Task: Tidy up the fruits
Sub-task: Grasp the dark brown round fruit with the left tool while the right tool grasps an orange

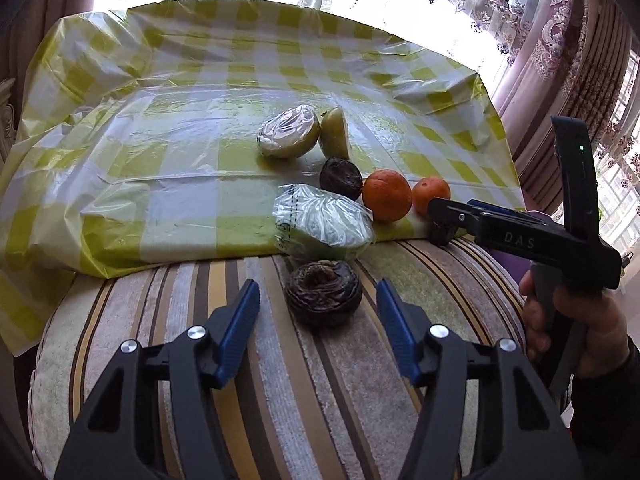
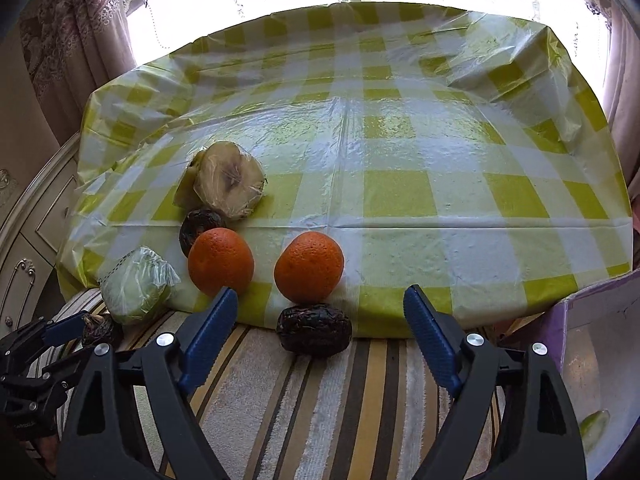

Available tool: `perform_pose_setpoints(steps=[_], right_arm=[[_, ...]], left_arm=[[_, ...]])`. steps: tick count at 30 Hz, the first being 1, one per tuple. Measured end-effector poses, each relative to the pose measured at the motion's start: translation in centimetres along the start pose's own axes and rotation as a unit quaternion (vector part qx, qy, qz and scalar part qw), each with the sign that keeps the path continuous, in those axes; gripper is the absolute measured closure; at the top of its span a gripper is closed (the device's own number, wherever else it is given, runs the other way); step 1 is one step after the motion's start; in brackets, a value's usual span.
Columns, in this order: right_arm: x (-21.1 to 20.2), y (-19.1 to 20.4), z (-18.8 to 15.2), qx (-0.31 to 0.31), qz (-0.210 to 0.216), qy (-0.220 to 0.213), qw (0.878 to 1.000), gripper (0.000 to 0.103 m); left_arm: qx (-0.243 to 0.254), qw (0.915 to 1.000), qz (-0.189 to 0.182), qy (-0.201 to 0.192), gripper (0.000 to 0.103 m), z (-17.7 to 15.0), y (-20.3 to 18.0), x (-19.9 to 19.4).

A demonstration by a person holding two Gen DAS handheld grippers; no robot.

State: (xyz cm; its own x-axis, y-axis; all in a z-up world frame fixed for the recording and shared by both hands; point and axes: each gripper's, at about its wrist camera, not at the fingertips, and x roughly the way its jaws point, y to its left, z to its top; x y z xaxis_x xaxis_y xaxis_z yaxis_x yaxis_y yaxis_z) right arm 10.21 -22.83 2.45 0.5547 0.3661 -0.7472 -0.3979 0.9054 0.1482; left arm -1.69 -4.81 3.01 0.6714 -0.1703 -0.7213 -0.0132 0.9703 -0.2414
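In the left wrist view my left gripper (image 1: 318, 304) stands open over the striped cloth. A dark wrinkled fruit (image 1: 323, 292) lies between its blue fingertips, with a gap on each side. My right gripper (image 2: 320, 302) is open too. A second dark wrinkled fruit (image 2: 314, 330) lies between its fingers at the edge of the checked cloth. An orange (image 2: 309, 268) sits just behind that fruit, another orange (image 2: 221, 261) to its left. The right gripper (image 1: 448, 216) shows from the side, held by a hand (image 1: 572, 320). The left gripper (image 2: 78, 344) shows at the lower left.
A yellow-checked plastic cloth (image 2: 400, 184) covers the table. On it lie a wrapped apple half (image 2: 230, 184), a wrapped green fruit (image 2: 136, 286) and a third dark fruit (image 2: 198, 226). A purple box (image 2: 592, 320) stands at the right. Curtains and a window lie behind.
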Motion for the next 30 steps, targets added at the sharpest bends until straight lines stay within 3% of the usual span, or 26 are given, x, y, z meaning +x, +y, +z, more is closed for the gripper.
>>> perform_pose_setpoints(steps=[3,8,15,30], right_arm=[[0.3,-0.2,0.3,0.005,-0.003,-0.001,1.000,0.022],[0.9,0.0,0.6,-0.002,-0.005,0.005,1.000,0.034],[1.4,0.2,0.6,-0.005,0.022,0.010,1.000,0.064],[-0.3,-0.5,0.6,0.008,0.030,-0.027,0.999,0.066]], left_arm=[[0.002,1.0000,-0.001,0.002,0.046,0.1,0.0,0.3],[0.004,0.9999,-0.007,0.009,0.057,0.2,-0.2,0.7],[0.001,0.9999,-0.008,0.012,0.063,0.2,-0.1,0.9],[0.008,1.0000,0.001,0.001,0.064,0.0,-0.6,-0.1]])
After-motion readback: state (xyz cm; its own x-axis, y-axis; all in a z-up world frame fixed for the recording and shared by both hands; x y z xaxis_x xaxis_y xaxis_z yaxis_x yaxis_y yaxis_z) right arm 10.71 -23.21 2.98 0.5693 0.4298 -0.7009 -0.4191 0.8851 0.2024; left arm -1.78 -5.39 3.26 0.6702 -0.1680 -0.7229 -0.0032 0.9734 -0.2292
